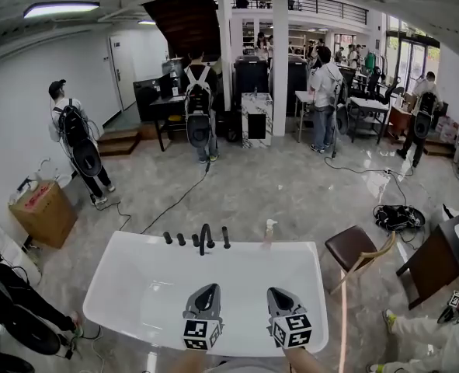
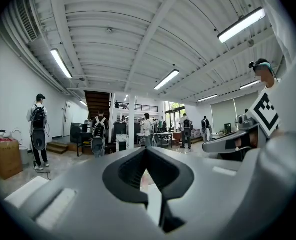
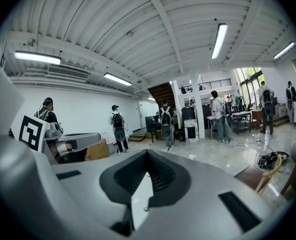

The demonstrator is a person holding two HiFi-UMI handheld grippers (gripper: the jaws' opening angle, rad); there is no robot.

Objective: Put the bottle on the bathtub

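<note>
**Q:** Where is the bottle?

**A:** The bottle (image 1: 269, 233) is at the far rim of the white bathtub (image 1: 136, 286). It is upright, just to the right of the black faucet (image 1: 205, 239) and its row of black handles (image 1: 180, 238). It looks to stand on the rim itself, but from my head view I cannot be fully sure of the contact. It is a pale, clear bottle with a narrow top.

**Q:** And your grippers?

**A:** Both are over the near part of the bathtub, side by side and well apart from the bottle. My left gripper (image 1: 206, 290) and my right gripper (image 1: 278, 292) are near each other but not touching. Both point away from me — toward the far rim.

**Q:** Do the jaws hold something?

**A:** No. In the left gripper view my jaws are pressed together at the tips, and nothing is between them. In the right gripper view it is the same: jaws clenched, empty. Each view also shows the other gripper beside it, with its marker cube (image 2: 265, 111).

**Q:** What is around?

**A:** A brown chair (image 1: 352, 249) stands just beside the right end of the bathtub. A cardboard box (image 1: 44, 212) is on the floor (image 1: 291, 185) at the left, and a bundle of black cables (image 1: 398, 217) lies farther to the right. Several people with backpacks stand behind the bathtub — one person (image 1: 78, 142) is at the left.
</note>
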